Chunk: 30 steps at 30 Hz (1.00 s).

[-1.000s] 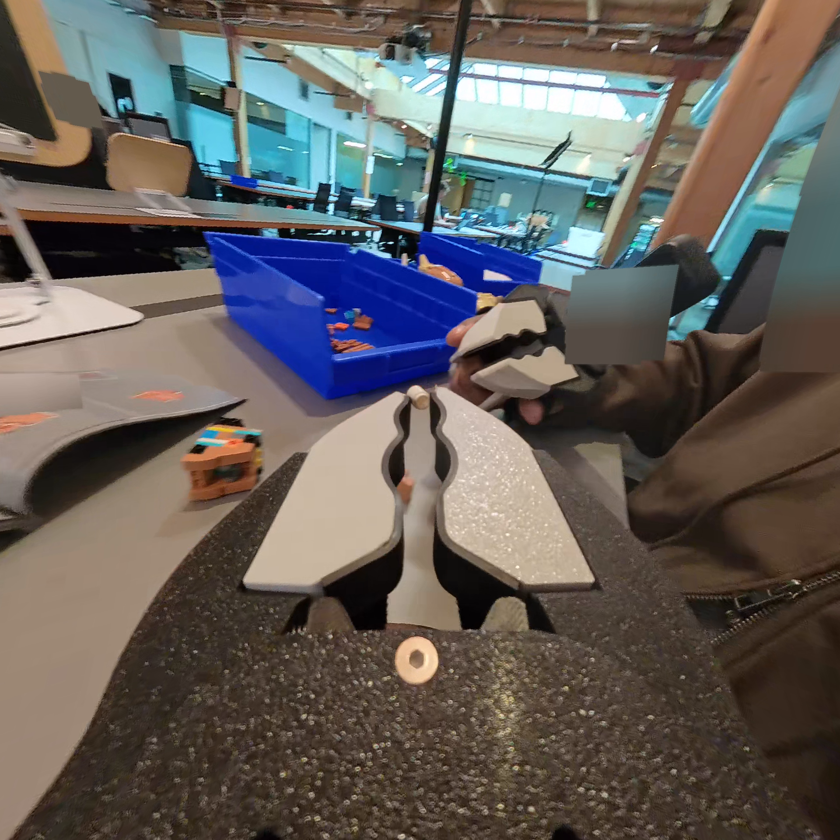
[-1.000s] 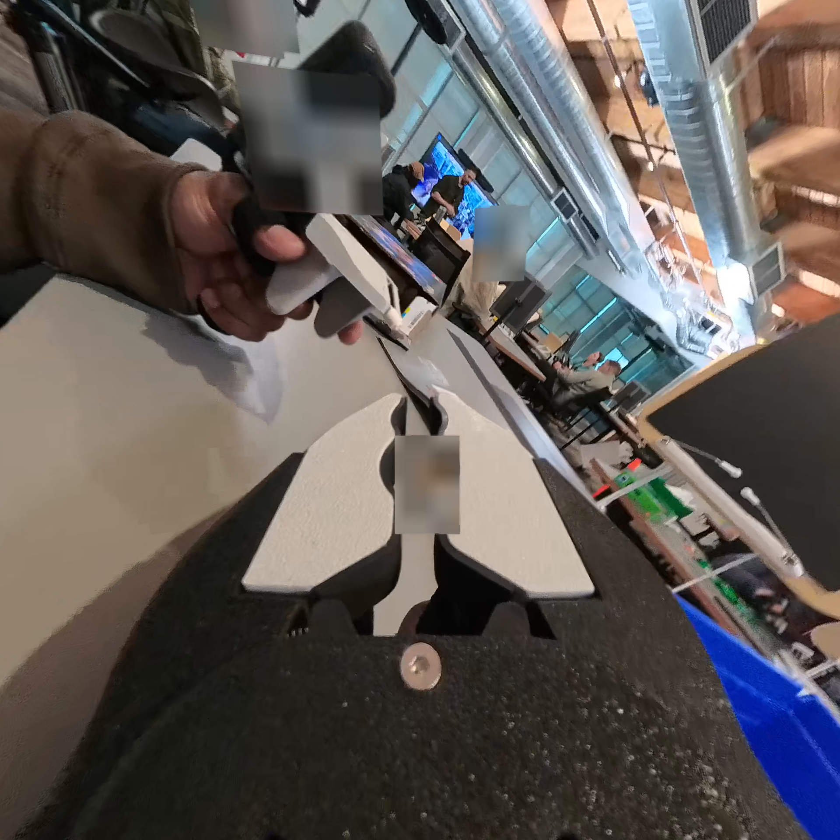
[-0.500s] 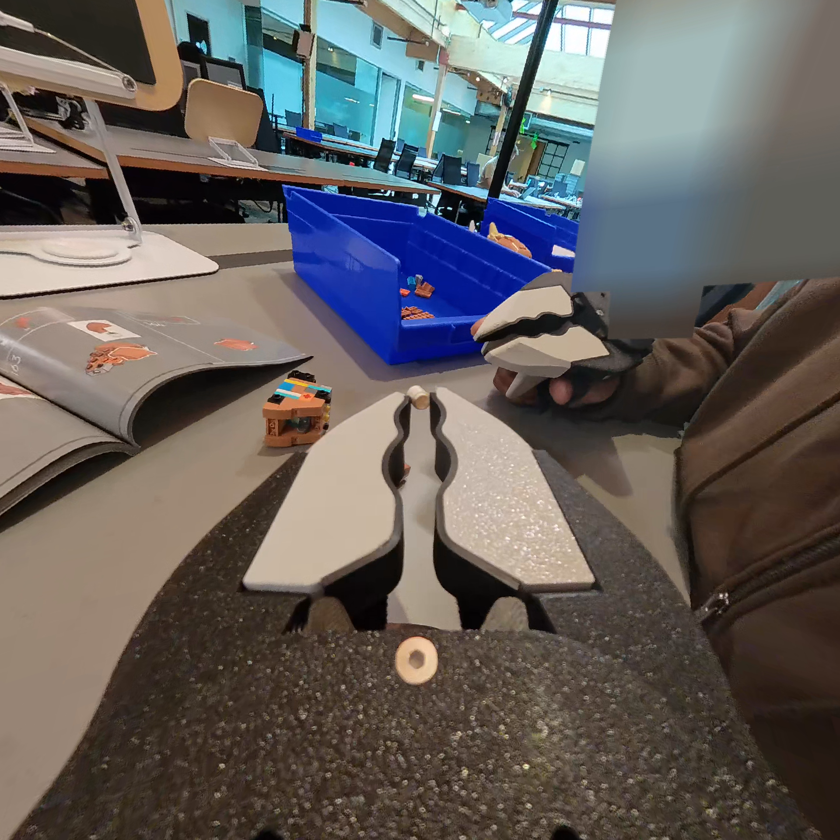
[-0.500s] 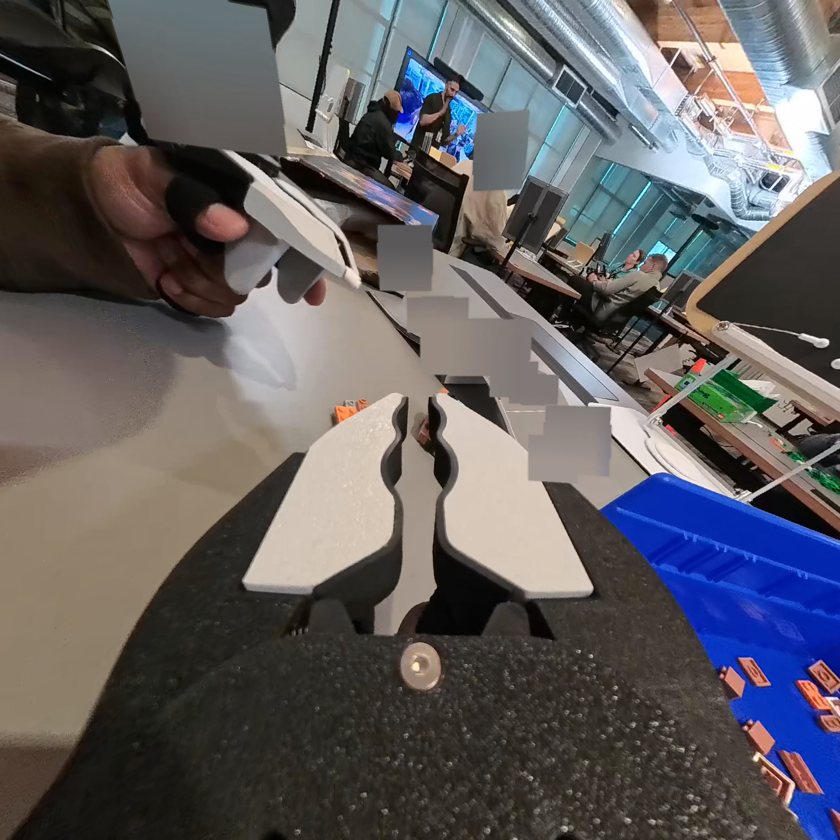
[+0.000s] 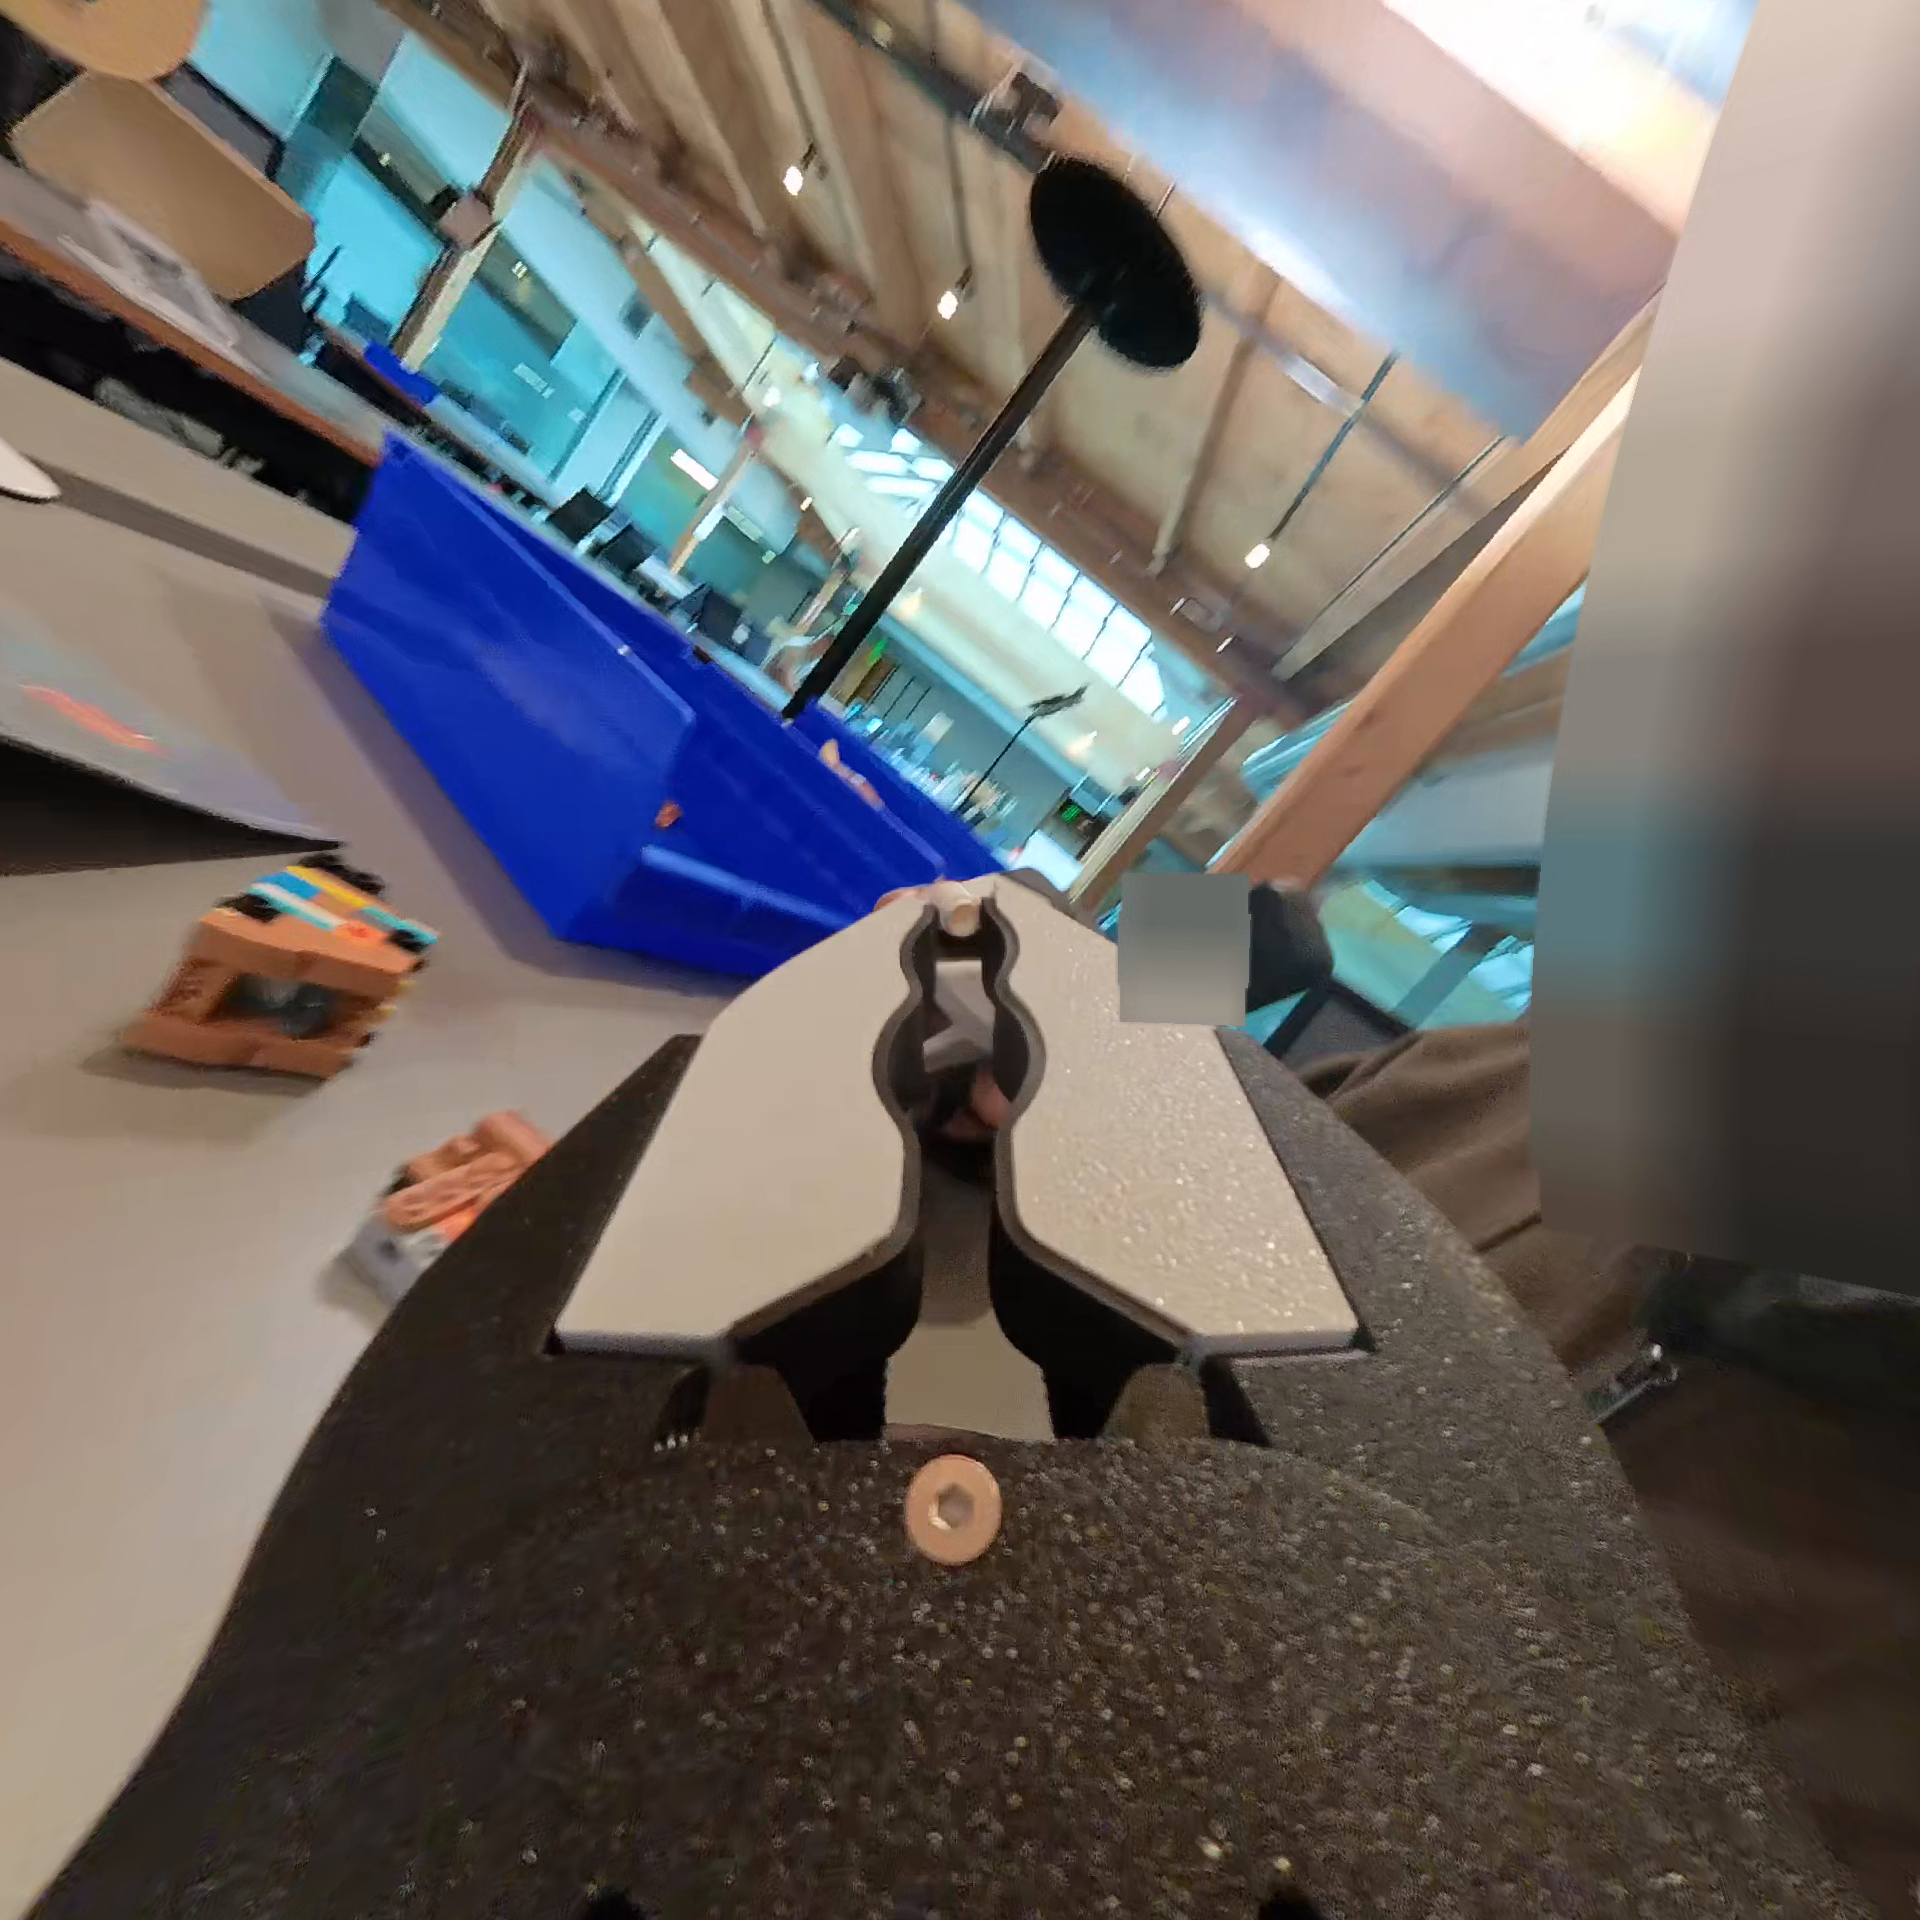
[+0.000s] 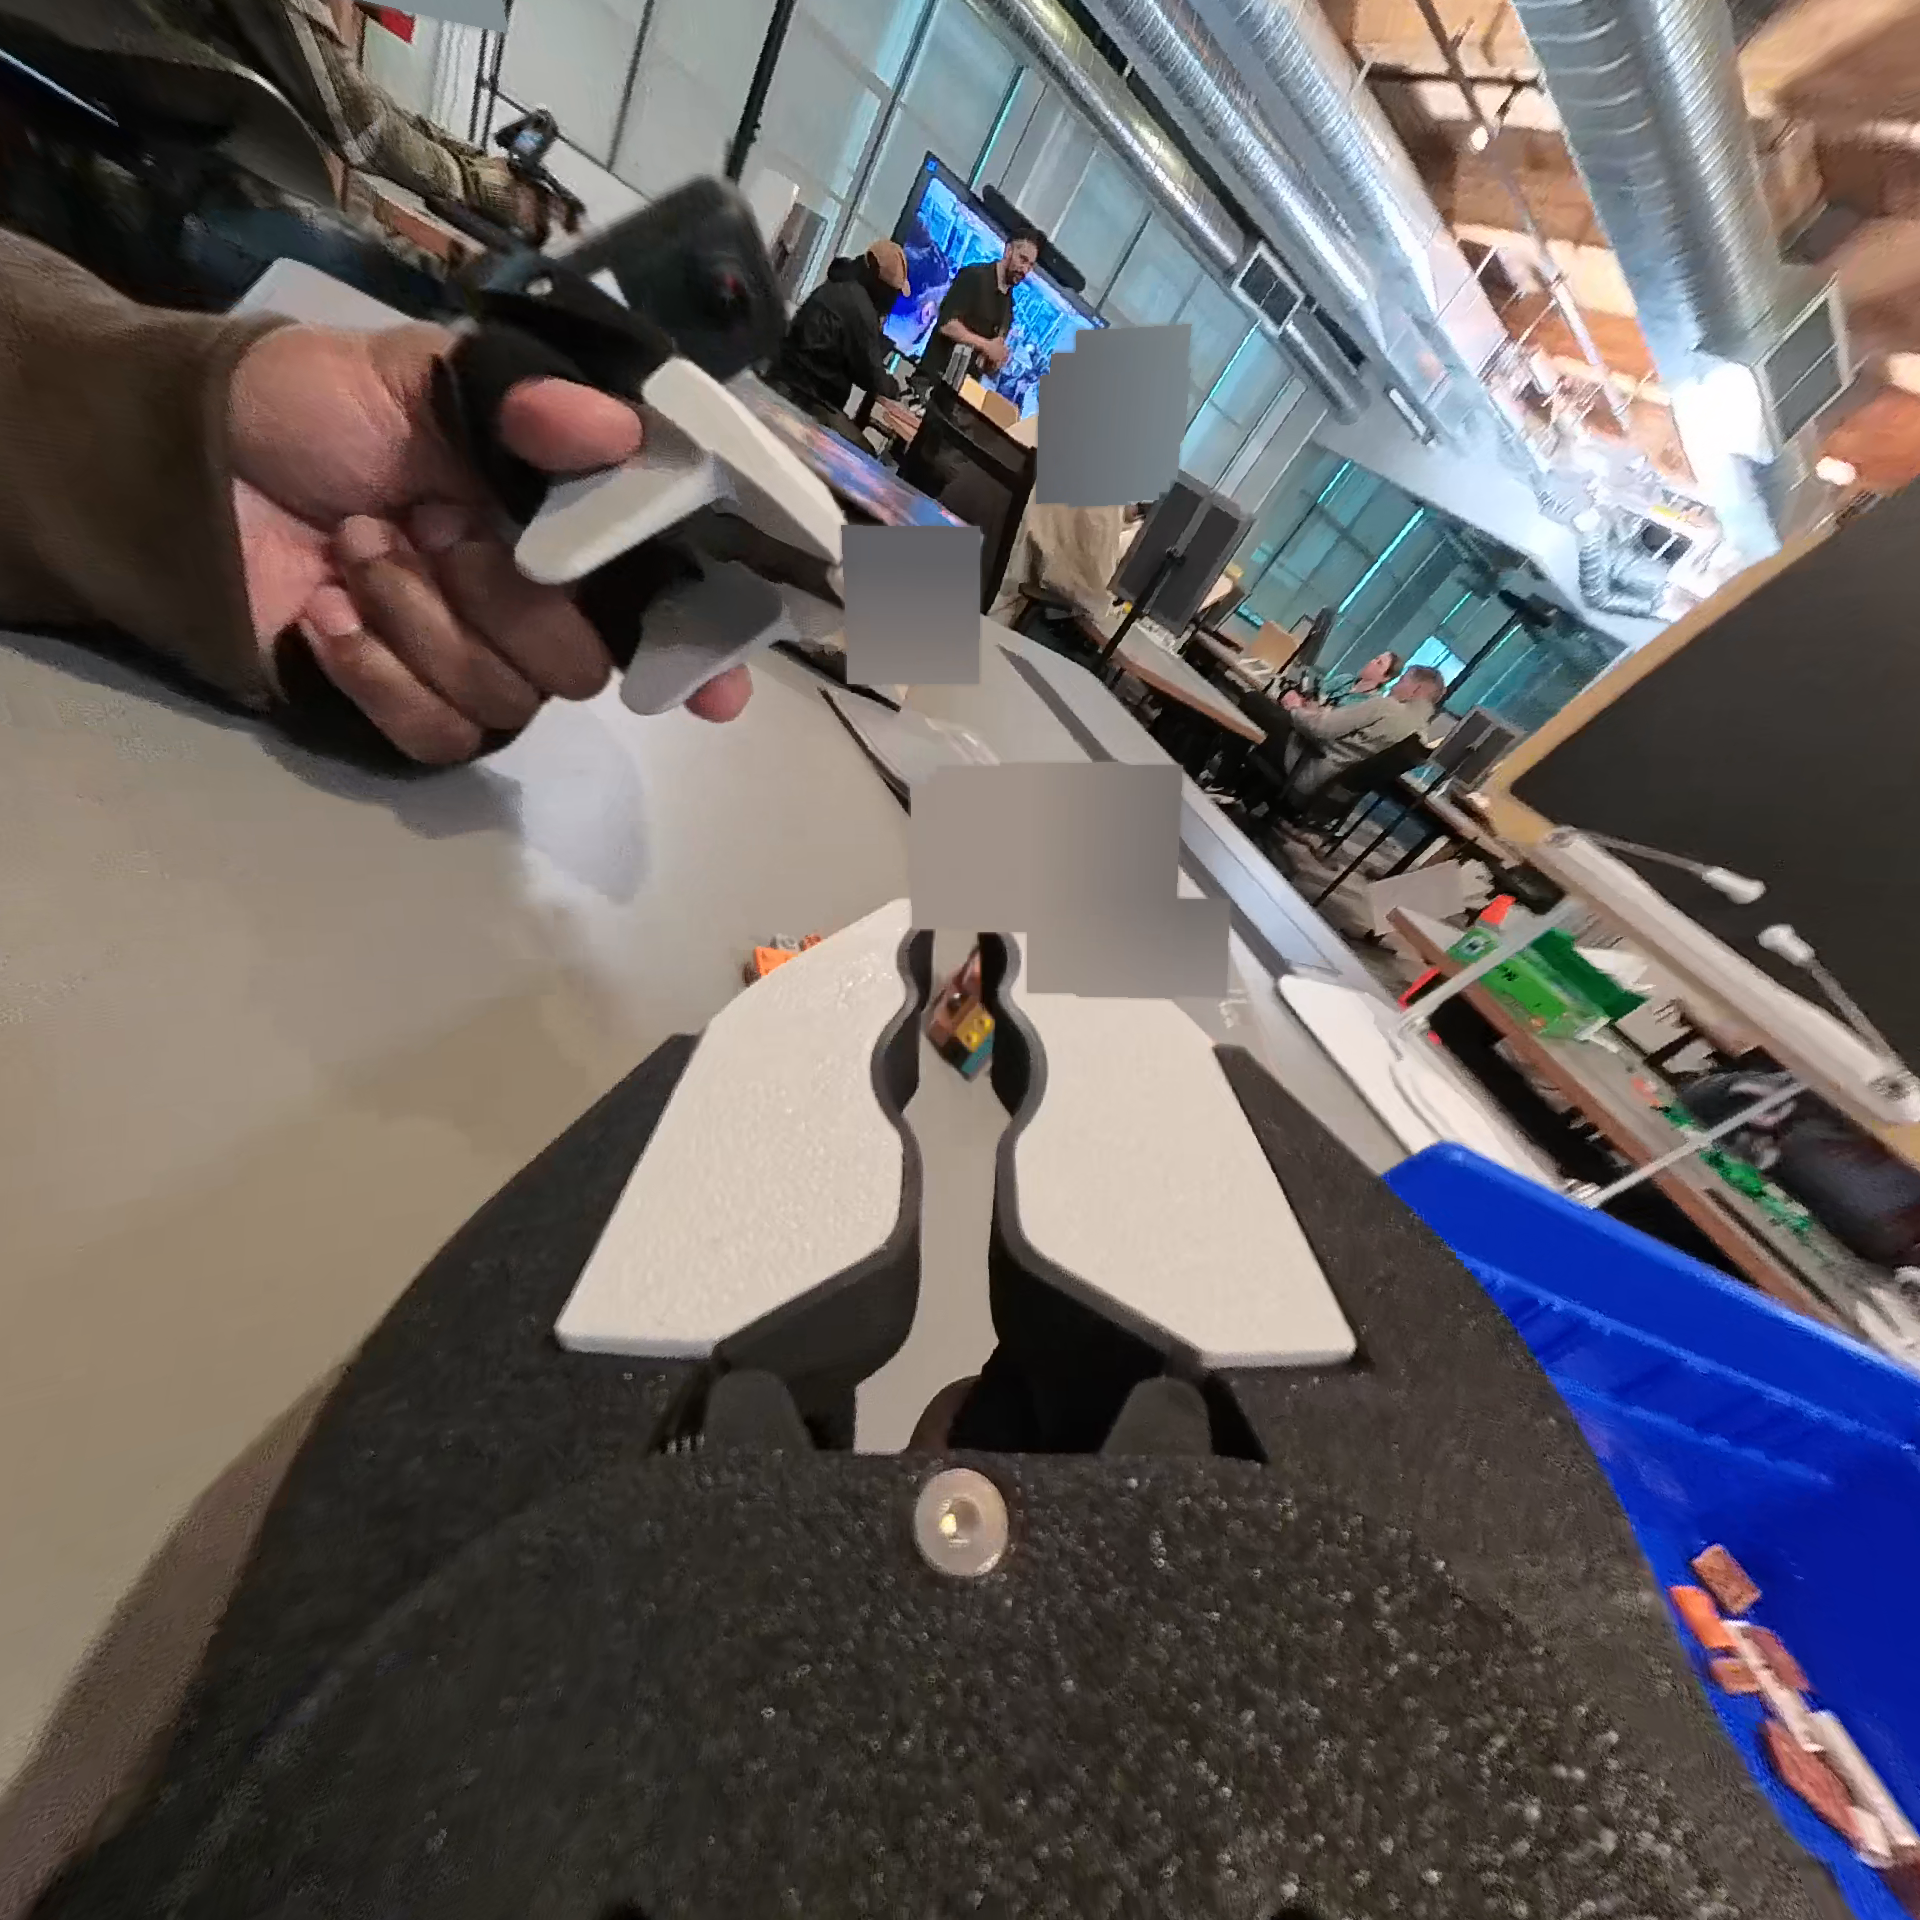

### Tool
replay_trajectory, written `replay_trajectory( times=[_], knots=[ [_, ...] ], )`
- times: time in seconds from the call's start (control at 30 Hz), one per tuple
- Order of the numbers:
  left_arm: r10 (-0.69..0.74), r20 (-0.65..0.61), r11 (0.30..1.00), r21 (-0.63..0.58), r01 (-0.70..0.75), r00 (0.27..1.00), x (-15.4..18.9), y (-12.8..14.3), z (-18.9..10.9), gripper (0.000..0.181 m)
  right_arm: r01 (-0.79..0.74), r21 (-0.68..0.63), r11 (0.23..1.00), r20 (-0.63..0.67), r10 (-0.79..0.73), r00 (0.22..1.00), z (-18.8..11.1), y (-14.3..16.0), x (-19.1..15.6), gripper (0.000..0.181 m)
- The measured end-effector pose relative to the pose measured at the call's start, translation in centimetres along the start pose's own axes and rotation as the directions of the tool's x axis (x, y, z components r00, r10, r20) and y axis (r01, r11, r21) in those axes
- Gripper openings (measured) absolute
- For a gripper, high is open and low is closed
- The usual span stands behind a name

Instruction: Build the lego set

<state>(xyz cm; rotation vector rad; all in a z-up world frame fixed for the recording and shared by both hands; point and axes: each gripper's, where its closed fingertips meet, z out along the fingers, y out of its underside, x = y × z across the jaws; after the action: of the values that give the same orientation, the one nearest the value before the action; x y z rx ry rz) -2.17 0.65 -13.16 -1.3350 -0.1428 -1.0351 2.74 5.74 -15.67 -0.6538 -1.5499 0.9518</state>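
Observation:
My left gripper [image 5: 956,923] is shut on a small cream round piece [image 5: 958,918] at its tips, held above the grey table. A partly built brown lego model [image 5: 281,987] with coloured top stripes lies on the table to its left. A small brown sub-assembly [image 5: 457,1184] lies nearer. My right gripper [image 6: 958,943] has a narrow gap between its tips with nothing seen in it. The model [image 6: 961,1023] shows through that gap, farther off. A hand [image 6: 395,540] holds the left gripper up at the left; a mosaic patch hides its tips.
A blue bin [image 5: 582,727] stands behind the model and shows at the right [image 6: 1714,1455], with loose brown pieces [image 6: 1787,1683] inside. An open instruction booklet [image 5: 104,748] lies at the far left. A small orange piece [image 6: 784,951] lies on the table. A brown sleeve [image 5: 1434,1122] is at the right. Some 8 centimeters of space lies between my two pairs of fingers.
The left gripper has dropped lower and tilted, still on the cream piece, with the model and sub-assembly closer. The right gripper has swung so the model shows between its fingers.

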Motion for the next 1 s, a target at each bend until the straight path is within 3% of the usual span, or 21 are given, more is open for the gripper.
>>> replay_trajectory(
  times=[0.23,0.33,0.43,0.77,1.0],
  knots=[
    [-0.203,-0.208,0.953,0.183,0.242,0.957,3.4,0.9,1.3,0.007,0.144,0.07,0.987,-0.108,-0.136,0.985,-0.6,-5.4,-1.8,0.008],
    [-0.246,-0.278,0.908,0.268,0.321,0.928,4.1,1.3,1.2,0.007,0.09,0.105,0.99,-0.166,-0.072,0.983,-0.7,-6.8,-3.1,0.006],
    [-0.287,-0.303,0.864,0.329,0.382,0.909,3.9,1.6,1.1,0.008,0.138,0.106,0.985,-0.295,-0.101,0.95,-1.0,-8.2,-3.4,0.005],
    [-0.148,-0.258,0.904,0.356,0.236,0.955,4.7,1.9,1.9,0.007,0.047,-0.019,0.999,-0.339,-0.051,0.939,1.2,-6.6,-3.5,0.008],
    [-0.031,-0.166,0.936,0.341,0.087,0.986,5.3,2.5,2.4,0.008,0.041,0.013,0.999,-0.346,-0.034,0.938,0.8,-7.0,-3.5,0.011]
  ],
)
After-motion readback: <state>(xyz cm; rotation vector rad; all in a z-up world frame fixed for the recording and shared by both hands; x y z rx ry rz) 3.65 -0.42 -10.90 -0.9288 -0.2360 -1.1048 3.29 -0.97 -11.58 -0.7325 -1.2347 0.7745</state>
